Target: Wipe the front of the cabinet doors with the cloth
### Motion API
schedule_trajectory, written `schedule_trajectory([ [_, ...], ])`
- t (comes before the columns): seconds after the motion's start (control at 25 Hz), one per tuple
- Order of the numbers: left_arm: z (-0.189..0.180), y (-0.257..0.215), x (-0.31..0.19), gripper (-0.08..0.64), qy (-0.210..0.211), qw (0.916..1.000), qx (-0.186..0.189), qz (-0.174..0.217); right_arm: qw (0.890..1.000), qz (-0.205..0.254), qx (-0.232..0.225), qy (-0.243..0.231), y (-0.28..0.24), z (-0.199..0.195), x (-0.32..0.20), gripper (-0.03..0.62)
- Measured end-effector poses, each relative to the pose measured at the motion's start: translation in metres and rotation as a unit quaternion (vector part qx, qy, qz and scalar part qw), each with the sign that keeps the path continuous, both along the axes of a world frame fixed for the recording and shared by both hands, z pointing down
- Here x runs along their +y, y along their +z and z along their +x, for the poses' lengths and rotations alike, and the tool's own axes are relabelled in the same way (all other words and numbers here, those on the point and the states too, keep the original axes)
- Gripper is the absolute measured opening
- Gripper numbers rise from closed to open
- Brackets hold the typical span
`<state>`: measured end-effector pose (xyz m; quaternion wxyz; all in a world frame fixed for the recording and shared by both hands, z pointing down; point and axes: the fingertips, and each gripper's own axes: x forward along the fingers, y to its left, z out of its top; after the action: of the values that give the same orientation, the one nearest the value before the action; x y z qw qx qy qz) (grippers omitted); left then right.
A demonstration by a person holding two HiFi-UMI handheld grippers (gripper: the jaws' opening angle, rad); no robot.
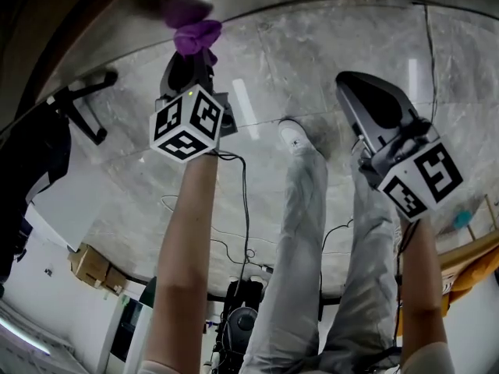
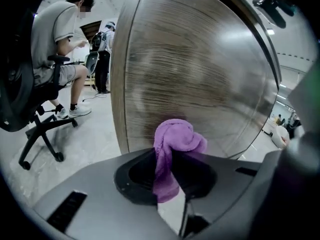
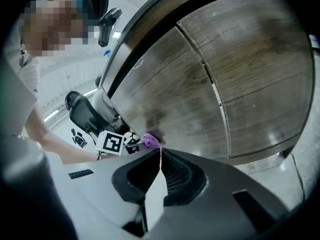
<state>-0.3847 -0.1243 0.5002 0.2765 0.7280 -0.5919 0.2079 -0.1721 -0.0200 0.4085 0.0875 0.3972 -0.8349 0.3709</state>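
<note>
— Right across the left gripper view, it's wood grain all the way: one cabinet door (image 2: 200, 74) fills the picture. The right gripper view gives us both cabinet doors (image 3: 175, 84) side by side, with a thin seam (image 3: 210, 84) between them.

— And underneath, a pale veined floor (image 1: 312, 61), with the person's two legs (image 1: 300, 248) in grey trousers planted on it.

— Off to one side there's a seated person (image 2: 57, 34) on a black office chair (image 2: 30, 109), well apart from the action.

— On to the tools. What about the left tongs (image 2: 170, 176)?

— Clamped on the cloth (image 2: 175, 136)! It's purple, a strip pinched between the jaws, with the bunched end poking out ahead of them.

— And where does that bunch sit?

— Low on the door front, near the door's left edge. From the right gripper view it looks to be touching the wood, with a dark shadow just beside it.

— And the right tongs (image 3: 160, 156)?

— Jaws brought together, nothing between them. They're held off the cabinet, well apart from the left pair, and pointing toward the doors.
</note>
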Motion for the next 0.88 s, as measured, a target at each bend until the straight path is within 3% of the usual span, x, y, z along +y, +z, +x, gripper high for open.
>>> schedule_trajectory([
  [0.44,-0.074,-0.004,0.003,0.078,-0.08,0.9962,-0.034,0.002,0.999,0.005,0.001,-0.032,0.0,-0.018,0.0,0.029],
  [0.76,-0.068,-0.009,0.023,0.078,-0.123,0.9912,-0.047,0.013,0.999,0.002,-0.003,-0.032,0.004,0.017,0.015,0.029],
  [0.88,-0.043,-0.002,0.034,0.078,-0.111,0.9925,-0.052,0.001,0.999,0.003,-0.005,-0.033,0.003,0.035,0.018,0.029],
])
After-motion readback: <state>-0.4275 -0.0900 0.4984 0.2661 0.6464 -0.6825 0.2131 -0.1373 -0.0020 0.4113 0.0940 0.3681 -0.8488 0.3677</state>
